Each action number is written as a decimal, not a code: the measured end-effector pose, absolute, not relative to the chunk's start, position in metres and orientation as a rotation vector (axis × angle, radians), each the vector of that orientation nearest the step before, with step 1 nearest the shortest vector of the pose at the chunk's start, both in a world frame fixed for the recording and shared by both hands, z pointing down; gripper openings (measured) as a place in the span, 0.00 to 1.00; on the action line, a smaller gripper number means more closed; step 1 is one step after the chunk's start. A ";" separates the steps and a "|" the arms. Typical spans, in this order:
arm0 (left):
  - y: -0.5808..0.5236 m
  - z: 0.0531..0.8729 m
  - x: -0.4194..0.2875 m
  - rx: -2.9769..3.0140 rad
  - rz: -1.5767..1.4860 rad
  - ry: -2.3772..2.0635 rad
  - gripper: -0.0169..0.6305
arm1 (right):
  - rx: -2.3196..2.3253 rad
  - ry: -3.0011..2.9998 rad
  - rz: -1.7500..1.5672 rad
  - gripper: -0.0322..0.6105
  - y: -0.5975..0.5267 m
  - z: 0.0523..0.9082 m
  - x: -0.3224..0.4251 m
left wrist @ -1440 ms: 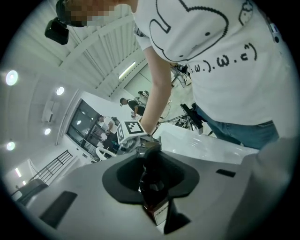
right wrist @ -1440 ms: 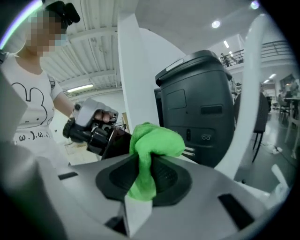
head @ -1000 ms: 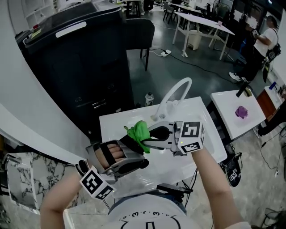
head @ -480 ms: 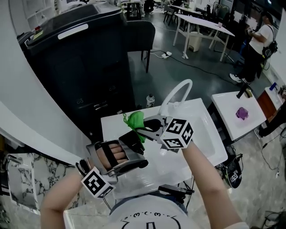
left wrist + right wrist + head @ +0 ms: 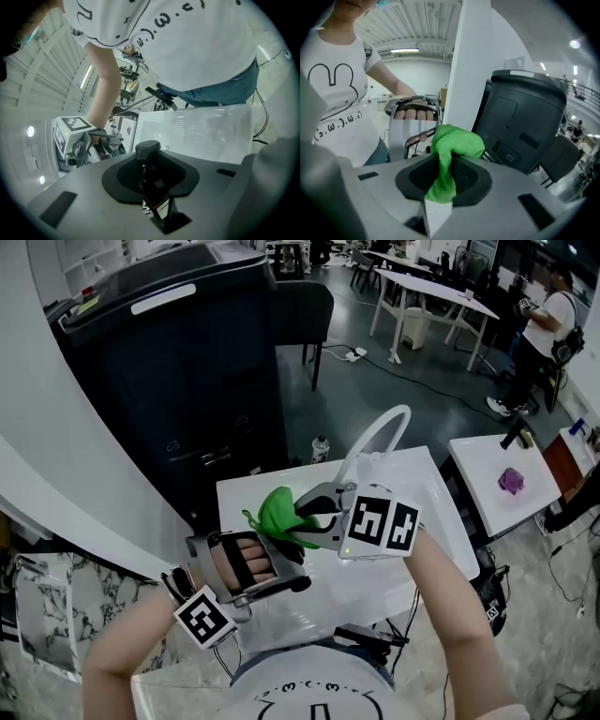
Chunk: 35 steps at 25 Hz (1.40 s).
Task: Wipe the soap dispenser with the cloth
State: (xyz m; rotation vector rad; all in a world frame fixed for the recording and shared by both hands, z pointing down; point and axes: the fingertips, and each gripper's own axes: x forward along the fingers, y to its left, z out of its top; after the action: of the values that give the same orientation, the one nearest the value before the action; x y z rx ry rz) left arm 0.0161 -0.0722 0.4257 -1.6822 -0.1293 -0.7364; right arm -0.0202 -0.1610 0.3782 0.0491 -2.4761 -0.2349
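In the left gripper view a dark soap dispenser with a black pump cap stands clamped between the grey jaws of my left gripper. My right gripper is shut on a bright green cloth. Seen from the head, the right gripper points left and presses the cloth against the front of the left gripper. There the cloth hides nearly all of the dispenser. Both grippers hover over a white sink.
A white curved faucet rises at the sink's far edge. A tall black cabinet stands behind it. A small white table with a purple object is at the right. A person stands far back.
The right gripper carried the green cloth up over the dispenser, then back down and left, rolling as it went. The left gripper sank a little and rolled, still holding the dispenser.
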 end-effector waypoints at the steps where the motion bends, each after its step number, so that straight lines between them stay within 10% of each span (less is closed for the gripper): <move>1: -0.072 0.427 0.016 -1.660 -0.746 -0.142 0.18 | 0.029 -2.436 -0.229 0.19 -0.160 0.384 -0.020; 35: -0.068 0.450 0.011 -1.651 -0.809 -0.131 0.18 | -0.146 -2.303 -0.126 0.18 -0.155 0.425 -0.044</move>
State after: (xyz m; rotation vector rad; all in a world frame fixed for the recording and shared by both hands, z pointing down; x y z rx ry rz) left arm 0.0112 -0.0681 0.4498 -1.6507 -0.1312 -0.8093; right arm -0.0441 -0.1555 0.4254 -0.1463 -2.3030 -0.1264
